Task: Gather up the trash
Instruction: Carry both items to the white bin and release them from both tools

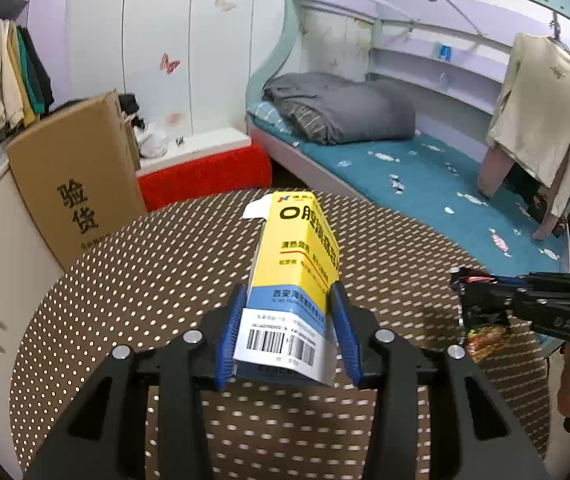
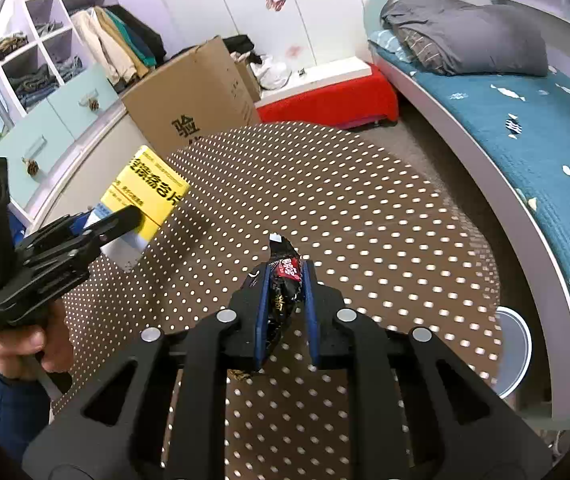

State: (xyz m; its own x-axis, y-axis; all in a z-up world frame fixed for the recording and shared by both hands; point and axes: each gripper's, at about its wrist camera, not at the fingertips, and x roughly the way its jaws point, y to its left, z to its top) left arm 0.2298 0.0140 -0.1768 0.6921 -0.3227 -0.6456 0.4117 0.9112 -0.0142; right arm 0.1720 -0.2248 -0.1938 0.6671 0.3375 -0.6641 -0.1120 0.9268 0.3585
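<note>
Left gripper [image 1: 289, 320] clamps one yellow box [image 1: 295, 264], raised above the round dotted table [image 1: 145, 280]. Right gripper [image 2: 285, 300] is clenched on one black snack wrapper [image 2: 283, 292], also above the table. One cardboard carton [image 1: 73, 184] stands beyond the table's left edge; the tabletop between the grippers lies open.

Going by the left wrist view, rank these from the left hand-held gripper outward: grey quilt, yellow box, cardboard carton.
1. Yellow box, between the left hand-held gripper's pads.
2. Cardboard carton, off to the left beyond the table.
3. Grey quilt, on the bed, upper right.
</note>
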